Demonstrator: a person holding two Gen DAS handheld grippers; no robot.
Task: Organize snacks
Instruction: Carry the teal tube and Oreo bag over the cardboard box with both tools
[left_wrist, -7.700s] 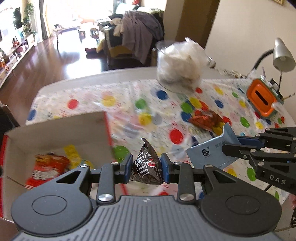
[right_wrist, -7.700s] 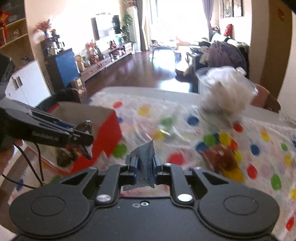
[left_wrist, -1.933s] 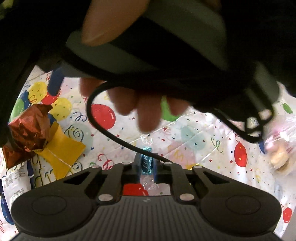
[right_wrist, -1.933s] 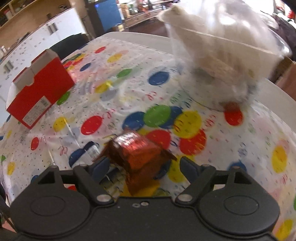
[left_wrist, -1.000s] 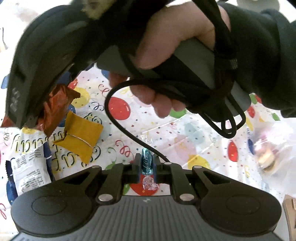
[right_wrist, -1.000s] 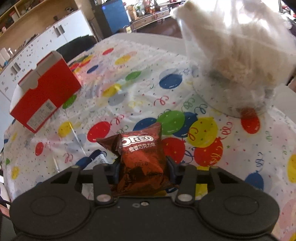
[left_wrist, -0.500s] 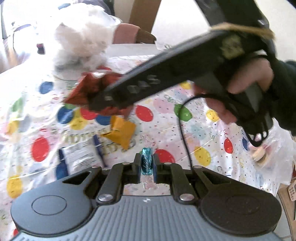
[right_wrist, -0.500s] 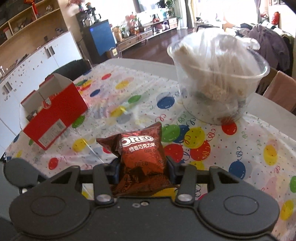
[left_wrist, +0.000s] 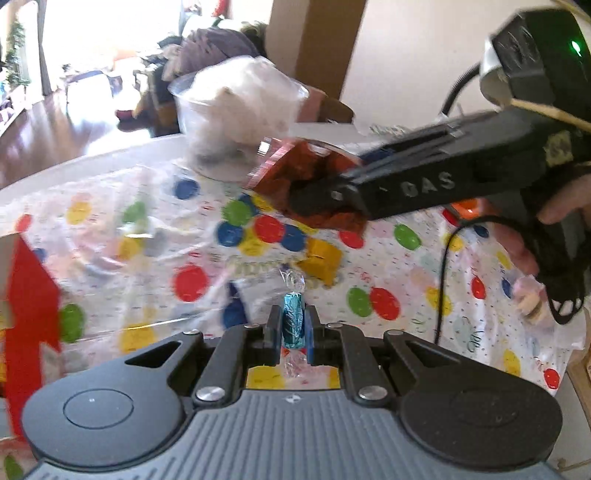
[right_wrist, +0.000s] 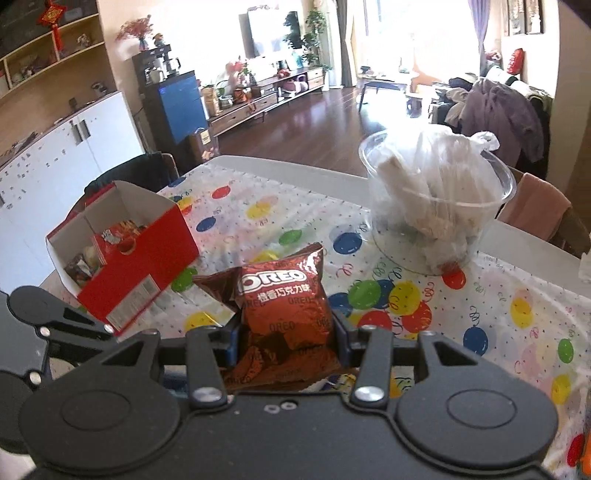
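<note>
My left gripper (left_wrist: 292, 326) is shut on a small blue wrapped candy (left_wrist: 293, 323), held above the balloon-print tablecloth (left_wrist: 155, 236). My right gripper (right_wrist: 286, 341) is shut on a red-brown Oreo packet (right_wrist: 284, 306), also lifted off the table. In the left wrist view the right gripper (left_wrist: 314, 201) crosses from the right with the Oreo packet (left_wrist: 291, 173) in it. The open red cardboard box (right_wrist: 122, 251) with several snacks inside stands at the left. Its red wall (left_wrist: 29, 310) shows at the left edge of the left wrist view.
A clear plastic tub (right_wrist: 436, 218) of wrapped snacks stands at the back of the table, also in the left wrist view (left_wrist: 236, 118). A yellow packet (left_wrist: 321, 258) and a white-and-blue packet (left_wrist: 255, 295) lie on the cloth. A chair with a pink cloth (right_wrist: 535, 210) stands behind.
Both grippers have lifted and swung toward the left, bringing the red box into view. The left keeps the candy and the right keeps the Oreo packet.
</note>
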